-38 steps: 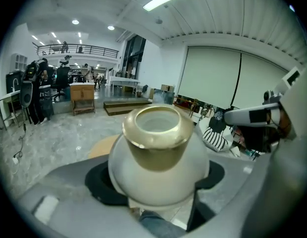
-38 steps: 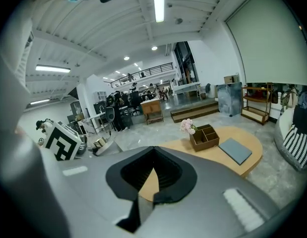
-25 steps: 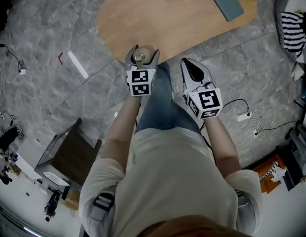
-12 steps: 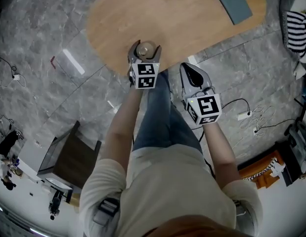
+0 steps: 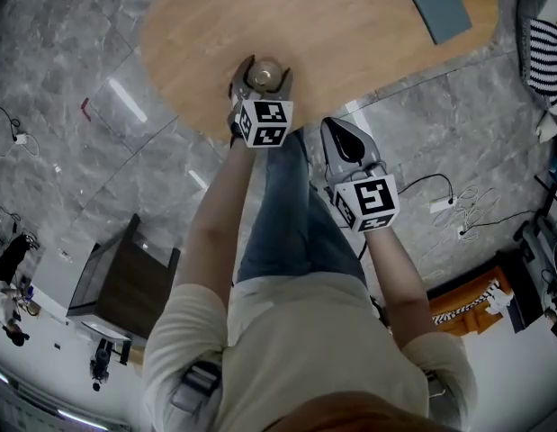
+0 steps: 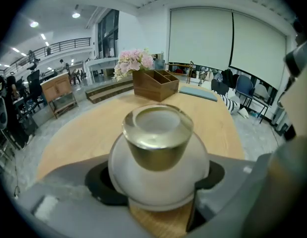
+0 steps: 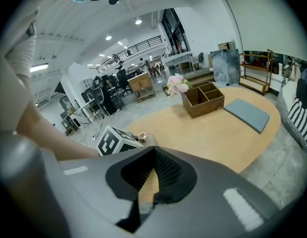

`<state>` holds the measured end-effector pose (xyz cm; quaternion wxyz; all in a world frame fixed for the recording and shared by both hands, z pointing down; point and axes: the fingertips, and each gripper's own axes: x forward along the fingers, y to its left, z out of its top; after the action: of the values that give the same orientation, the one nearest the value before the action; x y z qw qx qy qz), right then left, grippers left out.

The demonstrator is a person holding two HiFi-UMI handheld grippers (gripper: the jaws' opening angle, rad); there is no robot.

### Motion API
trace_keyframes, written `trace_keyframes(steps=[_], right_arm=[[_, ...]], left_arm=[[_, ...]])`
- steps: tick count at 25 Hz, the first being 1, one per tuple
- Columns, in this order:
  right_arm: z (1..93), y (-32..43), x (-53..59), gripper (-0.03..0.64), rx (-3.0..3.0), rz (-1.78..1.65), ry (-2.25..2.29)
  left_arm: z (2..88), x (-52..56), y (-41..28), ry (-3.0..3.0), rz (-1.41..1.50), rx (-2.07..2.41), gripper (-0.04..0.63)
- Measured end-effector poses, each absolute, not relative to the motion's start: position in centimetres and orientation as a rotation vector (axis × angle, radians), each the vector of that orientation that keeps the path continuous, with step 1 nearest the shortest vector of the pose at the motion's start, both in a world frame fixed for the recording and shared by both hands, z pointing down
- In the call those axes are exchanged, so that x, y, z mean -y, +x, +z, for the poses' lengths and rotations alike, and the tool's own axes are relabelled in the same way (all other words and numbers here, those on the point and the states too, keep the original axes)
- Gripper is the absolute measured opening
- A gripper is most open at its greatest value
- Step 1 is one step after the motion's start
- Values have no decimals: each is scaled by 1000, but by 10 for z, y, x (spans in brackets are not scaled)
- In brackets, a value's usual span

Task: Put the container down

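My left gripper [image 5: 262,68] is shut on a round white container [image 6: 158,157] with a gold-tinted glass stopper [image 6: 158,133]; its jaws clasp the white body from both sides. The head view shows the container [image 5: 265,76] over the near edge of the oval wooden table [image 5: 350,34]. Whether its base touches the wood I cannot tell. My right gripper [image 5: 339,131] hangs shut and empty to the right, over the grey floor just short of the table edge. In the right gripper view its pads [image 7: 165,175] meet with nothing between them.
A wooden organizer box [image 6: 155,85] and pink flowers [image 6: 133,61] stand at the table's far side, with a grey-blue pad [image 5: 437,3] next to them. Cables and a power strip [image 5: 440,207] lie on the floor at the right. A dark cabinet [image 5: 125,282] stands at the left.
My left gripper has carried the container forward, from the table's near rim to farther over the wood. The right gripper has stayed about where it was.
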<state>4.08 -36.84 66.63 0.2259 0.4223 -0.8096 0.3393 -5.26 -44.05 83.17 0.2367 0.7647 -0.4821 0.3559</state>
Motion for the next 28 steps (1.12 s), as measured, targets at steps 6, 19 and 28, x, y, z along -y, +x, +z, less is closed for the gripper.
trace_keyframes(steps=[6,19,28], right_arm=[[670,38,375,2,2242,946,1175],[660,40,364,2,2256,934,1174],[623,46,347,2,2301,869,1192]], left_arm=[[843,444,-53,2103,1014,1326,348],[847,437,-50,2082,1027,1284,354],[803,400,-62,1995,882,1335,439]])
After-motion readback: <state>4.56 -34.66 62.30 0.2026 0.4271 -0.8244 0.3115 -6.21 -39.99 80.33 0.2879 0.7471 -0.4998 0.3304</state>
